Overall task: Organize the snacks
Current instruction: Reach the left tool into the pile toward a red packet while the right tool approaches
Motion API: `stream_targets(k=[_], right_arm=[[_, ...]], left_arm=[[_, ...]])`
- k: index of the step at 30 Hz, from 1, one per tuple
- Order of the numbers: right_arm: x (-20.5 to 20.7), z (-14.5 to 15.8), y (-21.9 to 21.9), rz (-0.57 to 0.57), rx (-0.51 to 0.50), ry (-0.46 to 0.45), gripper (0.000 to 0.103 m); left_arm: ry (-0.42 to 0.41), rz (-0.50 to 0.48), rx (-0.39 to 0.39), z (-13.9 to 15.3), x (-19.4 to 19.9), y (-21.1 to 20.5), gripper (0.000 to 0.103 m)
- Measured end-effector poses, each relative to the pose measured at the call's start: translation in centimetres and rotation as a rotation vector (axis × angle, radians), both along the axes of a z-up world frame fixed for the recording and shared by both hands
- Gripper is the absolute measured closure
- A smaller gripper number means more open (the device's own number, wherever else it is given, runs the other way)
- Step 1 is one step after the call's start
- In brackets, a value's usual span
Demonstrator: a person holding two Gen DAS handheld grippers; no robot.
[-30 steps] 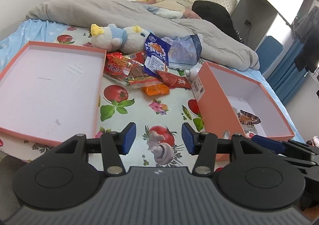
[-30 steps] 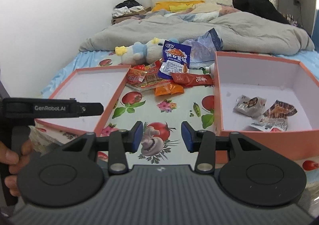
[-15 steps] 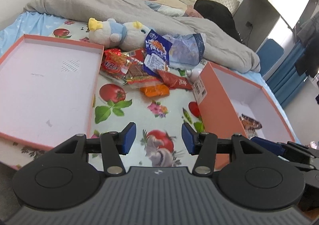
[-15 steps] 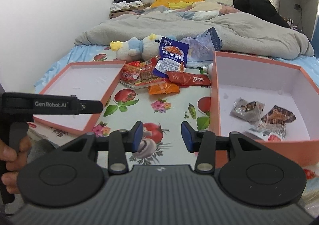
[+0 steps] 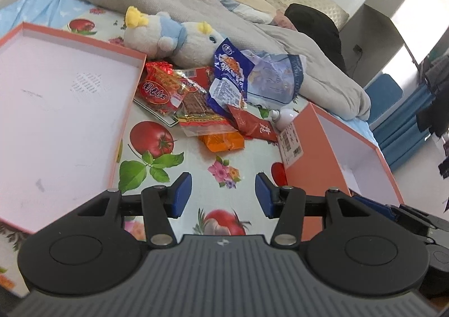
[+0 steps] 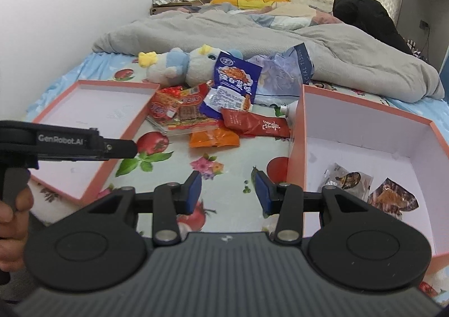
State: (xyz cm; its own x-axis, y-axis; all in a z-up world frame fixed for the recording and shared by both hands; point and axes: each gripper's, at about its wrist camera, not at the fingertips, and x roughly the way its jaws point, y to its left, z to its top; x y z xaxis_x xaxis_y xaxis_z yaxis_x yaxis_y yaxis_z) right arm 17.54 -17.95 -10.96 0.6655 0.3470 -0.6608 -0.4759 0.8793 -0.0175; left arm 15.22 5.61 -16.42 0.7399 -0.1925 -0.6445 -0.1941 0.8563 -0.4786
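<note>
Left gripper (image 5: 223, 198): matte black body, ribbed grey top plate, two round black discs, silver pivot screws, blue pads on the jaws. Right gripper (image 6: 226, 192): identical build. Left unit's side arm reads "GenRobot.AI" in white.

Left wrist view: the deep orange box (image 5: 311, 154) shows only part of its floor, its contents hidden behind its near wall; the white bottle (image 5: 283, 117) is half hidden behind the box corner. The shallow lid (image 5: 56, 109) is cut off at the left edge. Right wrist view: a hand (image 6: 11, 221) is cut off at the left edge; the print on the box's two small packets (image 6: 348, 179) is too small to read.
</note>
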Motion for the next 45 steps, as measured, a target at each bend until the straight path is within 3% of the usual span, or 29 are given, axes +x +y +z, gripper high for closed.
stream_targets(k=[10,20,28,38,45], right_arm=[[5.2,-1.6,2.6,0.005,0.02,0.001,0.06],[11.0,-3.1,5.9,-0.022,0.027,0.02,0.069],[14.9,-5.8,8.6,0.035,-0.092,0.057,0.071],[16.6,-8.5,11.1,0.119,-0.249,0.023,0.072],[16.6,-9.7,11.8,0.134,-0.31,-0.023,0.086]], left_arm=[[-0.01,0.014,-0.086,-4.1,5.2,1.3,0.052],[-0.003,0.053,-0.174,-7.5,8.8,1.9,0.054],[0.007,0.133,-0.308,-9.5,10.9,3.8,0.054],[0.027,0.224,-0.44,-11.5,12.0,5.9,0.054],[0.054,0.258,-0.461,-12.2,12.5,5.9,0.054]])
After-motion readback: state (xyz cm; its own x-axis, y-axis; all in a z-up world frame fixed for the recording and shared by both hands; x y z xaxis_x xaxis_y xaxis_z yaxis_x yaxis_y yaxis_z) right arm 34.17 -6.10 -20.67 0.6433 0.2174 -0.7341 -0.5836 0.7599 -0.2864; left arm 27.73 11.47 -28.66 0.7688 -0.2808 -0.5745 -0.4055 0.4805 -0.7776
